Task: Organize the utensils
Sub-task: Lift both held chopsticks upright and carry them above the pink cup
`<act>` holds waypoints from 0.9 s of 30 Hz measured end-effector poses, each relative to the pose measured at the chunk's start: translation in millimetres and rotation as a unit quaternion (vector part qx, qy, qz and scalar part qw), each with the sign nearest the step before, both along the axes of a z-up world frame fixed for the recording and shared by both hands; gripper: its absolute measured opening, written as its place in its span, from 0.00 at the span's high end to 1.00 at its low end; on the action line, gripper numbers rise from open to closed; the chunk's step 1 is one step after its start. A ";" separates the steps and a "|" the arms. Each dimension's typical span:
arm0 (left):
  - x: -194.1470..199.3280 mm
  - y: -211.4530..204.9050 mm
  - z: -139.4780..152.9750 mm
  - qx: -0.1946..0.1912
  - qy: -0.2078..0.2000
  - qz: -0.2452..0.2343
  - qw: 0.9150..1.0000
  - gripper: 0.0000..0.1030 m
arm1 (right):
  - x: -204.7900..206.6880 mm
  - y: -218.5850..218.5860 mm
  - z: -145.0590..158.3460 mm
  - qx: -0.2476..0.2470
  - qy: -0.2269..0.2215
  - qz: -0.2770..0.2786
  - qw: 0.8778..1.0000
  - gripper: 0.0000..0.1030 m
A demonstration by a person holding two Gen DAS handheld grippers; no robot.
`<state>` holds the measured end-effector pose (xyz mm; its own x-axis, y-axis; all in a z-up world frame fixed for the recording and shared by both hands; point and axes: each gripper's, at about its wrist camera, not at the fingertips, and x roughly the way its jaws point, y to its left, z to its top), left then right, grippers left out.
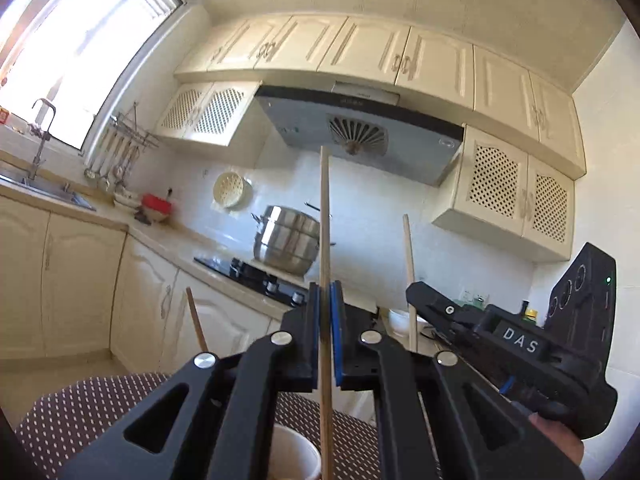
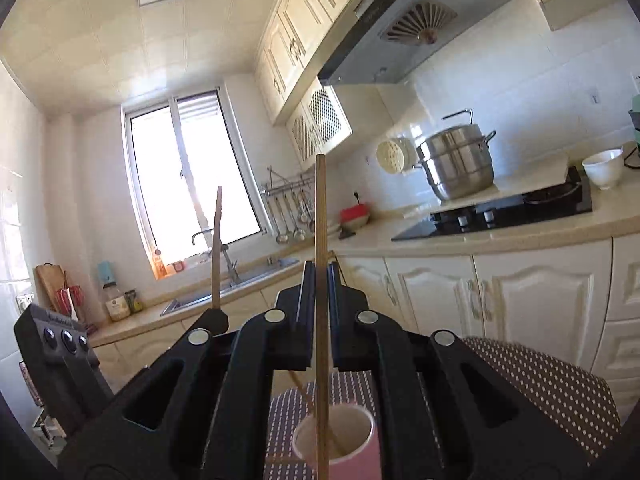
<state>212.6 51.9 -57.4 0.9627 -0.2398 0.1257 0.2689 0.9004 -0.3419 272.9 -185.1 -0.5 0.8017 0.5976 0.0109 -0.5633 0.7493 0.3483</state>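
My left gripper [image 1: 326,300] is shut on a wooden chopstick [image 1: 325,216] that stands upright, its lower end reaching toward a white cup [image 1: 294,454] below. My right gripper [image 2: 320,276] is shut on another upright wooden chopstick [image 2: 321,216] whose lower end sits inside a pink-and-white cup [image 2: 340,436] on a brown dotted cloth [image 2: 532,384]. In the left wrist view the right gripper [image 1: 416,296] shows at right with its chopstick [image 1: 409,264]. In the right wrist view the left gripper's chopstick [image 2: 217,248] shows at left.
Kitchen counter [image 2: 500,232] holds a black hob [image 2: 504,208], a steel steamer pot [image 2: 458,160] and a white bowl [image 2: 604,168]. A sink [image 2: 228,292] lies under the window. Ladles [image 2: 292,216] hang on a rack. A third stick [image 1: 197,320] rises at left.
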 end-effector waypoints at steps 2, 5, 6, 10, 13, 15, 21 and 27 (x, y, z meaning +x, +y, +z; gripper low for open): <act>8.6 3.5 -0.7 -0.005 -0.009 0.007 1.000 0.95 | 9.9 3.4 0.3 0.007 -0.004 -0.002 1.000 0.94; 17.4 9.8 -1.9 -0.016 -0.023 0.023 0.999 0.95 | 23.4 9.2 -2.0 0.014 -0.013 -0.007 1.000 0.94; 20.2 10.8 -3.1 -0.016 -0.027 0.032 0.999 0.95 | 26.2 11.0 -2.9 0.015 -0.015 -0.008 1.000 0.94; 32.7 12.4 -9.6 -0.009 -0.035 0.052 0.998 0.95 | 34.8 18.1 -8.7 0.018 -0.022 -0.009 1.000 0.94; 43.1 14.6 -16.9 -0.015 -0.027 0.050 0.998 0.95 | 40.2 23.4 -13.7 0.013 -0.026 -0.014 0.999 0.94; 47.6 17.4 -20.9 -0.024 -0.024 0.048 0.998 0.95 | 44.4 24.8 -16.3 0.013 -0.026 -0.015 0.999 0.94; 54.2 25.2 -32.0 -0.027 -0.007 0.062 0.998 0.95 | 55.3 29.3 -21.6 0.017 -0.025 -0.018 0.999 0.94; 61.1 21.5 -43.4 -0.004 0.026 0.058 0.998 0.95 | 49.6 40.8 -31.3 -0.011 -0.022 -0.010 1.000 0.94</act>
<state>273.8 73.4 -100.8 0.9892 -0.1252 0.0767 0.1445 0.9217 -0.3599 322.4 -144.3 -31.9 0.8126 0.5819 0.0328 -0.5622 0.7678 0.3074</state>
